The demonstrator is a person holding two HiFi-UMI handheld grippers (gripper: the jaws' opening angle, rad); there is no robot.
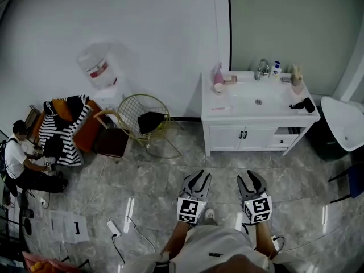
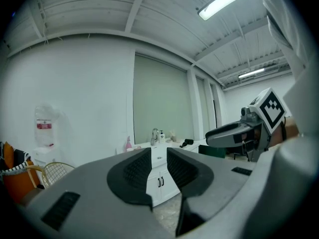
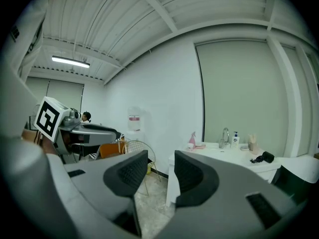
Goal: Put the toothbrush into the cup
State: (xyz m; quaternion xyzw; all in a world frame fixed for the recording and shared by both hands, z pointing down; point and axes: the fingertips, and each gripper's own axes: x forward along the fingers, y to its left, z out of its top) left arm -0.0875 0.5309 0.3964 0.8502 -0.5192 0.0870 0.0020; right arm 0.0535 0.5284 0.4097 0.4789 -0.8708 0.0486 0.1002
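A white vanity (image 1: 227, 134) with a sink stands against the far wall, some way ahead of me. On its left counter lies a thin pale stick (image 1: 222, 108) that looks like the toothbrush. Behind it stands a small cup (image 1: 219, 88) beside a pink spray bottle (image 1: 218, 74). My left gripper (image 1: 198, 178) and right gripper (image 1: 250, 177) are held side by side low over the floor, well short of the vanity. Both are open with nothing between their pads. The left gripper (image 2: 158, 156) and the right gripper (image 3: 160, 163) each point toward the vanity (image 3: 224, 156).
A tap (image 1: 261, 68), soap bottle (image 1: 276, 68) and black hair dryer (image 1: 301, 104) sit on the counter. A wire chair (image 1: 145, 118), water dispenser (image 1: 99, 70) and clothes-draped chair (image 1: 65, 127) stand left. A person (image 1: 23, 158) sits far left. Cables and a power strip (image 1: 114, 227) lie on the floor.
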